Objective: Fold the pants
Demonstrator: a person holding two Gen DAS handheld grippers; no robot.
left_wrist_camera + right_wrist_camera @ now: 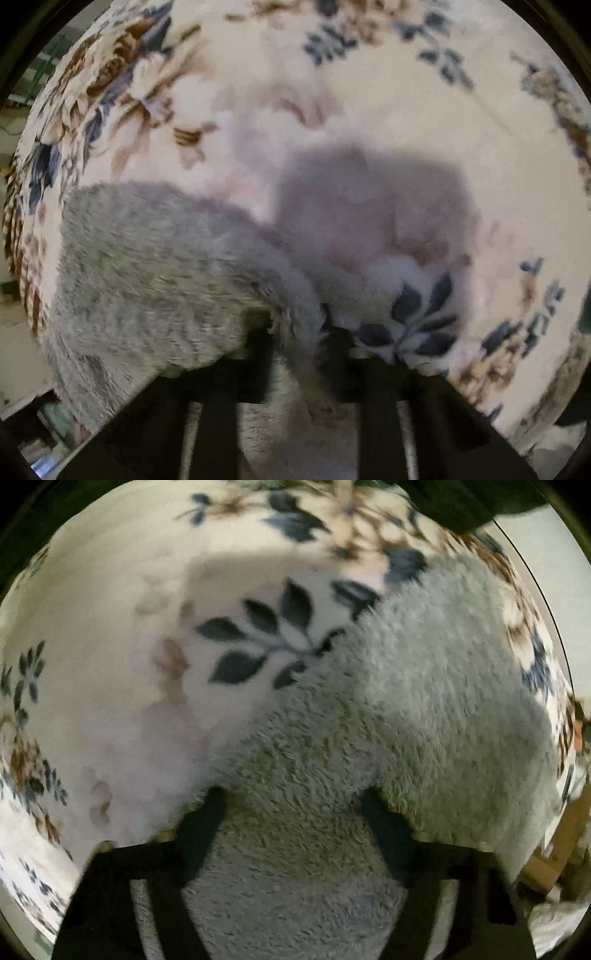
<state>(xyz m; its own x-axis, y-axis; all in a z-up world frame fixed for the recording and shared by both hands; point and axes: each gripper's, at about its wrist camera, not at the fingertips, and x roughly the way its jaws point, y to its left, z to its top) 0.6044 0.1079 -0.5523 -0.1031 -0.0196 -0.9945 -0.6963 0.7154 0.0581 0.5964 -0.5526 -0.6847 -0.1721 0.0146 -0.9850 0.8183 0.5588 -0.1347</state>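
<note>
The pants are grey and fluffy and lie on a cream floral blanket. In the left wrist view my left gripper is closed on a fold of the grey pants, which bunches between its black fingers. In the right wrist view the pants spread from the middle to the right. My right gripper is low over the fabric with its black fingers spread wide; grey fleece fills the gap between them. Both views are blurred.
The floral blanket covers the whole surface. Its edge and a pale floor show at the far left of the left wrist view. A cardboard box sits at the right edge of the right wrist view.
</note>
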